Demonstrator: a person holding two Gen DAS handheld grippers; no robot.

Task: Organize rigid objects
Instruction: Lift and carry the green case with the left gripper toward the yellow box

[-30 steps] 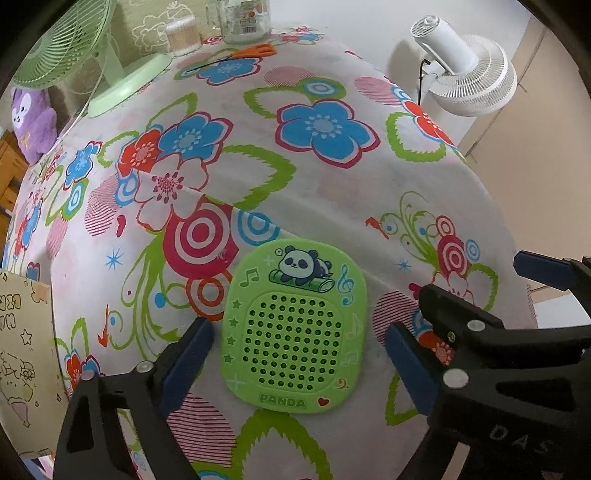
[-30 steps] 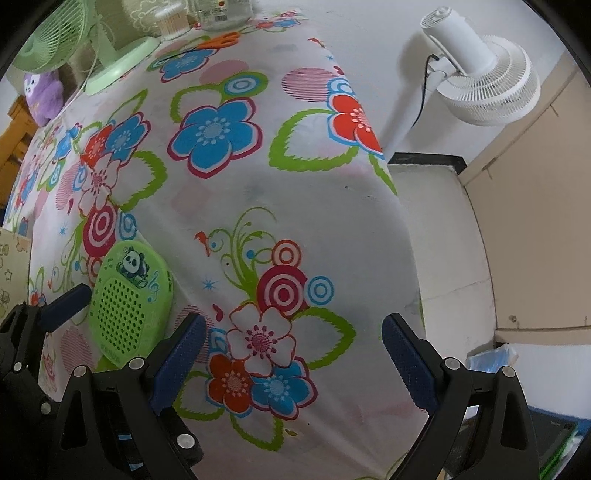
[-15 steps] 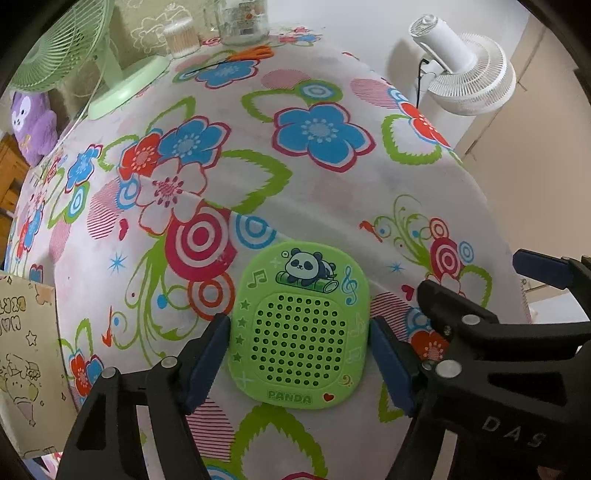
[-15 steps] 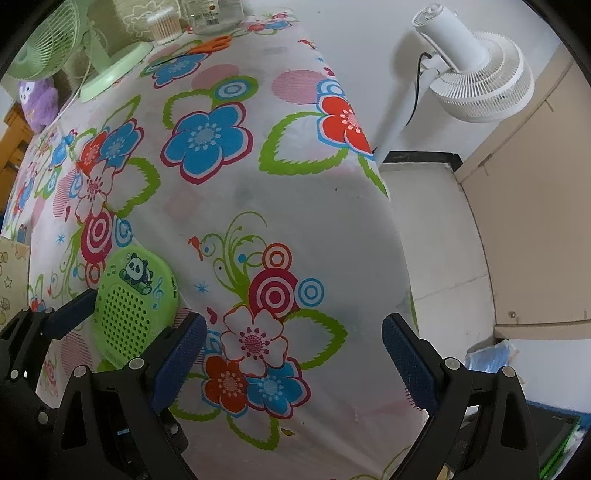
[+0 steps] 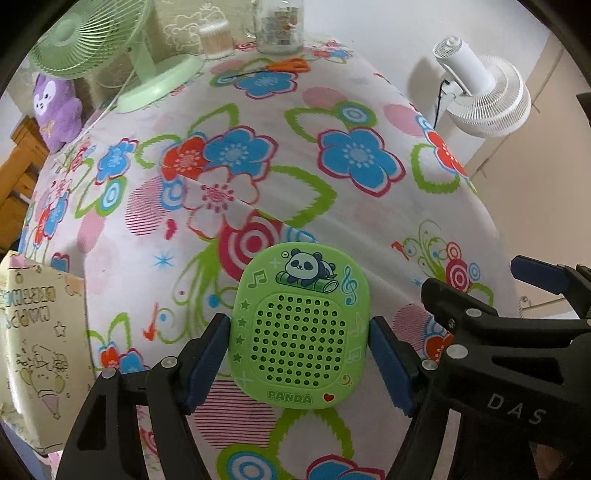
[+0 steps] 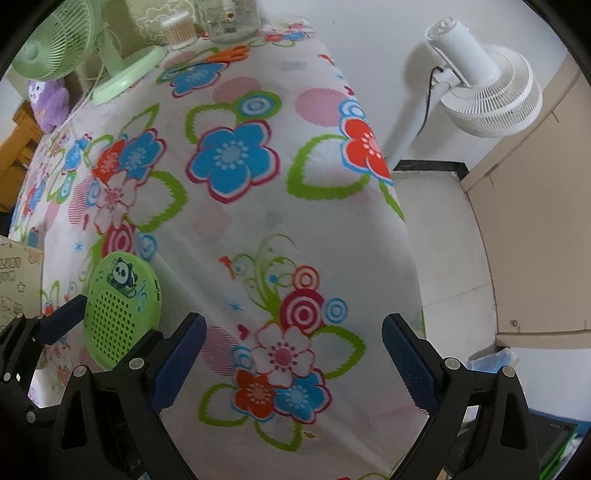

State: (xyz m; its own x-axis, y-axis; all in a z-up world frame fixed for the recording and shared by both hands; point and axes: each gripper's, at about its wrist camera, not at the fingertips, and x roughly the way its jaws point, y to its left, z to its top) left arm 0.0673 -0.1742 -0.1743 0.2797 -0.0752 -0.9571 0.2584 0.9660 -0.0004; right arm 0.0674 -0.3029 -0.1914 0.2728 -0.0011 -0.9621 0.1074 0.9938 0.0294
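A green panda speaker (image 5: 300,328) with a grid of holes sits between the blue pads of my left gripper (image 5: 300,363), which is shut on its two sides and holds it tilted up off the flowered tablecloth (image 5: 258,166). In the right wrist view the speaker (image 6: 120,310) shows at the lower left, lifted and tilted, with one left pad (image 6: 61,319) beside it. My right gripper (image 6: 293,363) is open and empty above the cloth near the table's right edge. It also shows at the right in the left wrist view (image 5: 543,275).
A green desk fan (image 5: 110,48), a cotton-swab jar (image 5: 216,38), a glass jar (image 5: 279,26) and orange scissors (image 5: 284,66) stand at the far end. A purple plush (image 5: 57,107) is far left. A printed box (image 5: 37,339) lies at the left. A white floor fan (image 6: 484,88) stands beyond the right edge.
My left gripper closed from open onto the green speaker and lifted it, tilting it up off the cloth. The right gripper stayed open and barely moved.
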